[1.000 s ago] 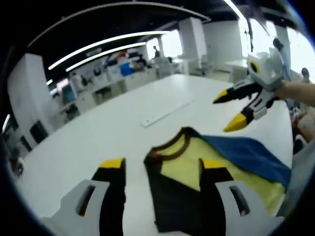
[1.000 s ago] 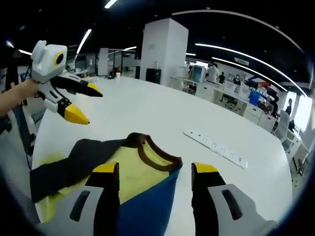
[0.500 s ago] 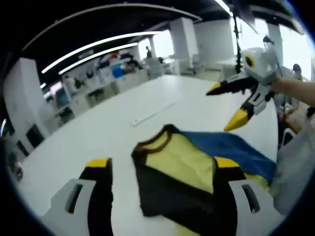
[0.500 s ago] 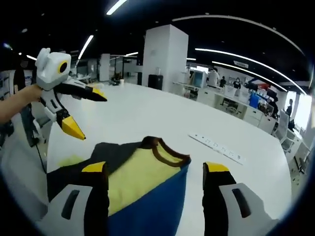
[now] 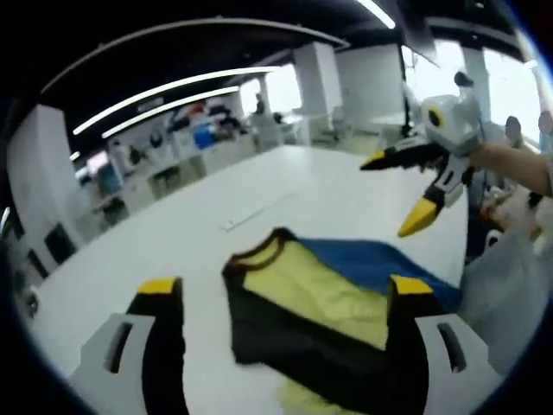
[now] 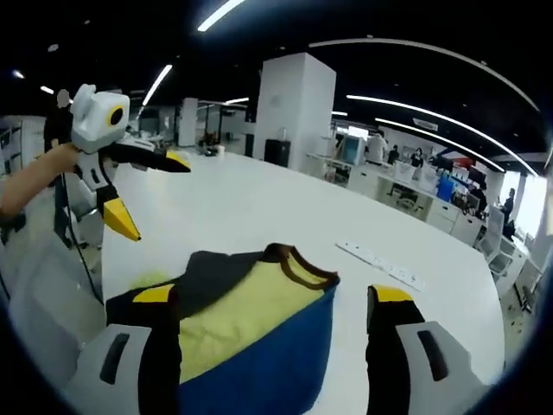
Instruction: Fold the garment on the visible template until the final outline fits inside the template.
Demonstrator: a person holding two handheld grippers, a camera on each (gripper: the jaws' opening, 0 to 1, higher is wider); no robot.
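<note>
We see shirt lying folded on white tabletop, yellow middle, dark panel one side, blue panel other, brown collar toward far edge. Our left claw open, jaws wide apart, above shirt, touching nothing. Our right claw likewise open, empty, raised over shirt. White power strip lies beyond collar, well apart from shirt.
</note>
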